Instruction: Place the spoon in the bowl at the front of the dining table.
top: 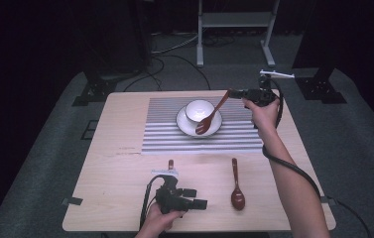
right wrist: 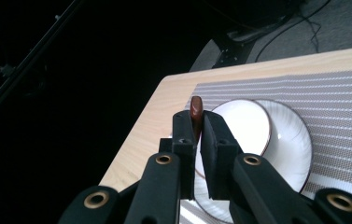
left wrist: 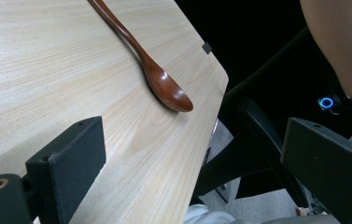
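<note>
- Spoon (top: pixel 210 117): wooden, stiff, light, smooth; held over the bowl (top: pixel 198 110), bowl end low.
- Right tongs (top: pixel 234 93): clamped on its handle tip; a mid-handle grip would likely steady it.
- Left tongs (top: pixel 200 198): apart, empty, resting on the tabletop (top: pixel 115 178).

Left hand (top: pixel 160 220): enters from the bottom edge of the high view, wrapped around the body of its gripper, low over the near part of the table.
Left gripper (top: pixel 198 198): lies roughly level, pointing toward the right of the high view; its jaws stand wide apart with nothing between them.
Right arm: forearm reaches from the bottom right corner up across the right side of the table, bare, with a black cable trailing along it.
Right hand (top: pixel 264 111): raised at the far right, gripping its gripper from below.
Right gripper (top: pixel 232 93): held above the table, pointing left; its jaws are closed tight on the handle of a spoon (top: pixel 214 113).
</note>
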`<state>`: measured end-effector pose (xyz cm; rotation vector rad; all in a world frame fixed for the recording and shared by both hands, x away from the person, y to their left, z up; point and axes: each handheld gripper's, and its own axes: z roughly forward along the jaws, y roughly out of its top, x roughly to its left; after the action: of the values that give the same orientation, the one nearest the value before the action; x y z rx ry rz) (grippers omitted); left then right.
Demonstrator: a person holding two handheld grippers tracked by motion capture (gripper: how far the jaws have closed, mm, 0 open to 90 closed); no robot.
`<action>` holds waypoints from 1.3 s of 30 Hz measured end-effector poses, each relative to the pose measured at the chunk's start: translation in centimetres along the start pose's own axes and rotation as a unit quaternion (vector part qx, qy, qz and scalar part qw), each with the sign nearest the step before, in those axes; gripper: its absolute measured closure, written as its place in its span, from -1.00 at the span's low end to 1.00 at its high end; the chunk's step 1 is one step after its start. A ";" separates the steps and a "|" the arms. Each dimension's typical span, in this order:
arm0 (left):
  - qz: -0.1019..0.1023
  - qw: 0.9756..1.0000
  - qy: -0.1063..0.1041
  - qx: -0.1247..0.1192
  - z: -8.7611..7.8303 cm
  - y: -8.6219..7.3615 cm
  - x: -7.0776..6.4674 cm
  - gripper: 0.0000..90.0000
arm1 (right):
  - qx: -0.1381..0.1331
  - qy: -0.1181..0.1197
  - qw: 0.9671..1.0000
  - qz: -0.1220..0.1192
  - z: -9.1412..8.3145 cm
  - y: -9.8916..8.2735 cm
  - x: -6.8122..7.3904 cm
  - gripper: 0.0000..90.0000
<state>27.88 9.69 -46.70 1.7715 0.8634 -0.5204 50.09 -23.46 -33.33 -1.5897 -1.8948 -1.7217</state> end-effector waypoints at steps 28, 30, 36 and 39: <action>0.003 1.000 0.000 0.003 -0.1 -0.2 0.0 -0.88 | -0.065 -0.068 0.994 0.051 1.7 0.9 -2.9 0.86; 0.003 1.000 0.000 0.002 -0.1 -0.2 0.0 -0.88 | -0.066 -0.070 0.994 0.054 1.8 0.7 -3.0 0.86; 0.002 1.000 0.001 0.004 0.0 -0.3 -0.1 -0.88 | -0.076 -0.068 0.993 0.065 2.0 -0.1 -3.8 0.86; 0.003 1.000 0.001 0.004 0.0 -0.3 -0.1 -0.88 | -0.080 -0.076 0.992 0.065 1.8 -0.2 -4.0 0.85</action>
<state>27.58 9.73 -46.80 1.7814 0.8582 -0.5205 52.67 -24.35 -36.77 -1.9057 -1.7088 -1.7829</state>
